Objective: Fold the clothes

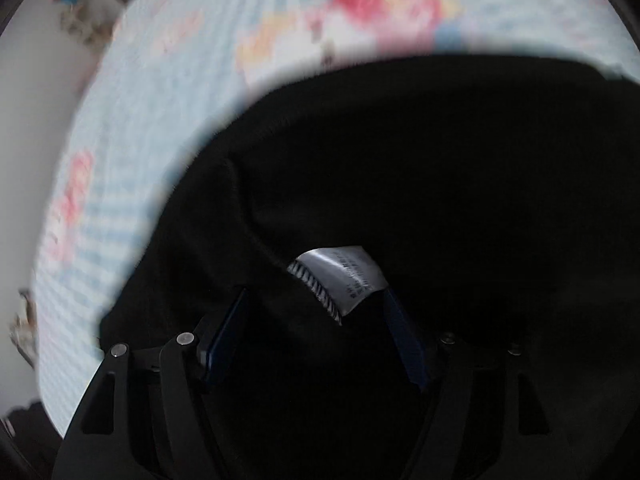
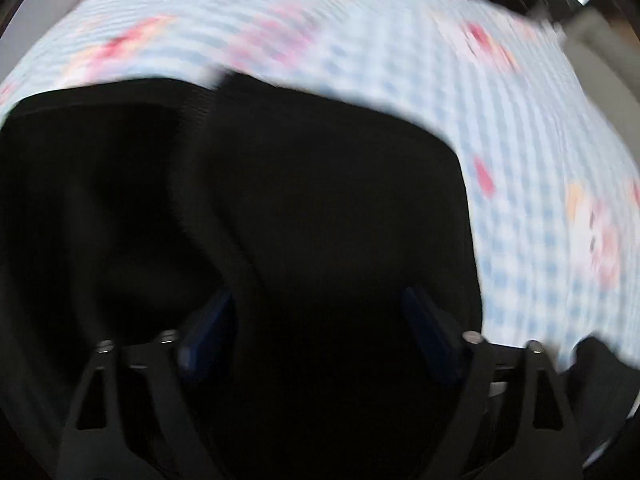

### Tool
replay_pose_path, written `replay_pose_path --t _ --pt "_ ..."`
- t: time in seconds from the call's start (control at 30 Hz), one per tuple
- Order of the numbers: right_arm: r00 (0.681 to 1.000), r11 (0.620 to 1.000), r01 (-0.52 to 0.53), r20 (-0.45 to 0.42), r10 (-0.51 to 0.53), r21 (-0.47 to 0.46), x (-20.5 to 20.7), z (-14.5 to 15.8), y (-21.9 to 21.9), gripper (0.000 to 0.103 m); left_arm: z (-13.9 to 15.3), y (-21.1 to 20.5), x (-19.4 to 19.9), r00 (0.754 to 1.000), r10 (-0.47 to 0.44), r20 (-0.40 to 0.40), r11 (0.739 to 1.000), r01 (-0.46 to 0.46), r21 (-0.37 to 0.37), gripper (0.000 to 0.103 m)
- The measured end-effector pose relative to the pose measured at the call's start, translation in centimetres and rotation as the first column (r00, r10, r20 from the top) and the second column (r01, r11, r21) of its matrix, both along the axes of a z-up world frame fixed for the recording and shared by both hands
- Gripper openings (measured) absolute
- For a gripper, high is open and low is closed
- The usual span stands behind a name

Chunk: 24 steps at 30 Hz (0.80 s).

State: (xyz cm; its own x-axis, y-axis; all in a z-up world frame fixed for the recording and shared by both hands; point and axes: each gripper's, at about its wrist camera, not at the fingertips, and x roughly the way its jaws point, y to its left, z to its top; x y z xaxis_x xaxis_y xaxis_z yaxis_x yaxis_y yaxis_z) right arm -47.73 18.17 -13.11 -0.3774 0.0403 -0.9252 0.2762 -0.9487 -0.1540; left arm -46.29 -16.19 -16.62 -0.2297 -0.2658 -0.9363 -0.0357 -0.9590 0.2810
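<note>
A soft black knit garment (image 1: 440,168) lies heaped on a bed sheet of pale blue and white gingham cotton printed with pink and red cartoon figures (image 1: 152,92). The cloth looks matte and thick, with a rounded fold running down its middle and a faint ribbed band along one edge in the right wrist view. A glossy white satin care label with small grey print and a striped stitched edge (image 1: 340,278) sticks out of the fabric, creased at one corner.

The left gripper (image 1: 316,304), black plastic with dark blue rubbery finger pads (image 1: 224,340), points steeply down over the garment. Its jaws stand apart, the label and a ridge of cloth lying between them; the pads do not press on either.

The right gripper (image 2: 320,304), of the same make, also hangs over the black cloth (image 2: 320,184), jaws spread wide with a hump of fabric between the blue pads (image 2: 432,336), not pinched. The checked sheet (image 2: 520,128) shows blurred beyond the garment's curved edge.
</note>
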Motion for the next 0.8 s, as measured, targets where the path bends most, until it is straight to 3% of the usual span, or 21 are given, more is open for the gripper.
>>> replay_pose_path --t 0.03,0.1,0.13,0.17,0.27,0.37,0.4,0.5,0.53,0.57,0.6,0.63,0.73,0.8 --pt "1.0 1.0 0.002 0.003 -0.002 -0.011 -0.1 -0.3 0.2 0.081 0.1 0.8 -0.1 0.999 -0.027 -0.026 0.999 0.026 -0.03 0.033" --pt "0.999 1.0 -0.012 -0.04 0.012 -0.008 -0.2 0.6 0.2 0.046 1.0 2.2 -0.3 0.993 -0.076 -0.09 0.993 0.067 -0.102 0.015" --pt "0.998 1.0 -0.019 -0.062 0.018 -0.006 -0.3 1.1 0.1 0.03 2.0 2.3 -0.5 0.988 -0.084 -0.126 0.99 0.069 -0.119 0.013" --pt "0.996 1.0 -0.025 -0.083 0.025 -0.004 -0.3 1.6 0.1 0.025 2.9 2.0 -0.9 0.986 -0.08 -0.149 0.991 0.063 -0.115 0.012" --pt "0.978 0.999 0.007 -0.206 -0.016 -0.044 -0.5 5.3 1.7 0.023 6.7 0.6 -2.3 0.961 -0.064 -0.27 0.989 0.025 -0.145 0.007" --pt "0.935 0.994 0.074 -0.342 -0.097 -0.081 -0.6 8.7 3.4 0.026 8.1 -0.3 -3.8 0.96 -0.038 -0.278 0.997 0.017 -0.076 0.008" --pt "0.947 0.994 0.077 -0.306 -0.097 -0.077 -1.0 8.0 3.5 0.029 6.6 0.0 -4.7 0.974 -0.065 -0.216 0.993 0.042 -0.111 0.012" --pt "0.996 0.996 0.047 -0.074 -0.053 -0.079 -2.7 3.9 3.3 0.036 2.8 0.8 -5.0 0.993 -0.12 -0.024 0.982 0.115 -0.152 0.017" --pt "0.997 0.994 0.042 -0.052 -0.048 -0.097 -2.6 3.7 3.5 0.036 3.7 1.1 -4.1 0.988 -0.142 -0.058 0.981 0.133 -0.142 0.021" --pt "0.994 0.99 0.041 -0.092 -0.054 -0.131 -1.9 4.8 3.9 0.04 4.8 1.3 -3.1 0.981 -0.164 -0.104 0.98 0.15 -0.129 0.027" --pt "0.99 0.985 0.039 -0.13 -0.061 -0.166 -1.1 5.9 4.4 0.041 6.0 1.5 -2.2 0.971 -0.185 -0.15 0.979 0.168 -0.118 0.044" --pt "0.984 0.978 0.036 -0.164 -0.071 -0.205 -0.3 7.2 4.9 0.041 7.4 1.8 -1.5 0.96 -0.197 -0.198 0.979 0.183 -0.089 0.053" --pt "0.966 0.944 0.012 -0.239 -0.096 -0.33 2.4 11.8 6.2 0.048 10.8 5.2 1.8 0.939 -0.21 -0.271 0.973 0.227 0.031 0.052" --pt "0.963 0.924 -0.039 -0.262 -0.067 -0.38 4.7 14.3 6.3 0.054 11.5 6.3 2.6 0.931 -0.238 -0.276 0.963 0.263 0.055 0.052"
